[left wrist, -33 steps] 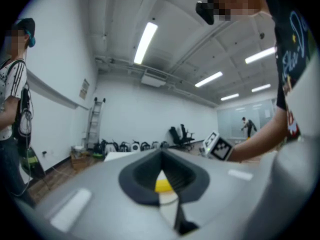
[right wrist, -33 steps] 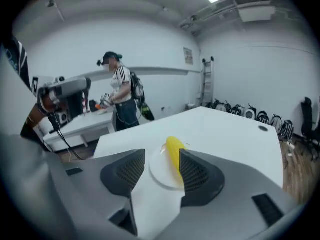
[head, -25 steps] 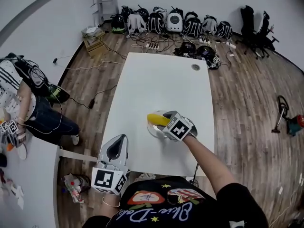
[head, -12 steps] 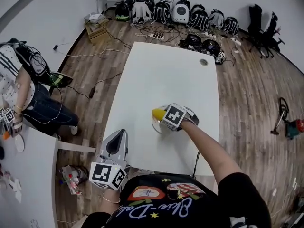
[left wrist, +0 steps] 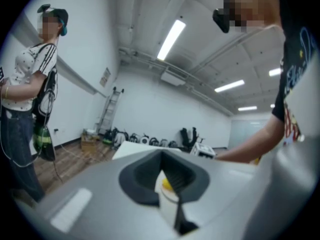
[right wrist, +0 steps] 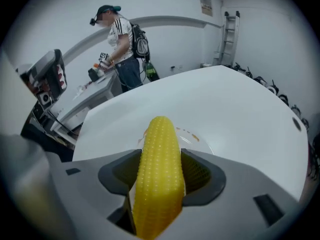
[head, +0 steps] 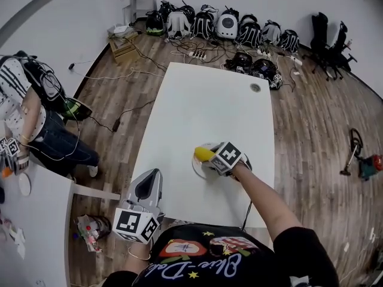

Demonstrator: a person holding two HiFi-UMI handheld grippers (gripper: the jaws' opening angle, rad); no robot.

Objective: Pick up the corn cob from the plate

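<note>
A yellow corn cob [head: 203, 154] lies over the white plate [head: 196, 168] near the front of the white table [head: 203, 100]. My right gripper [head: 209, 158] tilts steeply down over it. In the right gripper view the corn cob [right wrist: 159, 169] runs lengthwise between the jaws, which stand wide and close along its sides; the plate [right wrist: 201, 143] shows beyond its tip. I see no squeeze on the cob. My left gripper [head: 152, 176] hovers at the table's front left edge, level, with its jaws together and nothing in them [left wrist: 167, 186].
A person [head: 24, 124] stands at a second table on the left. Backpacks [head: 221, 26] and cables line the far wall, with chairs [head: 326, 34] at the far right. A cable hole [head: 255, 87] sits near the table's far end. A vacuum [head: 362, 160] lies on the floor.
My right gripper has sunk closer onto the plate around the corn cob, so less of the cob sticks out. The left gripper has shifted slightly by the table edge.
</note>
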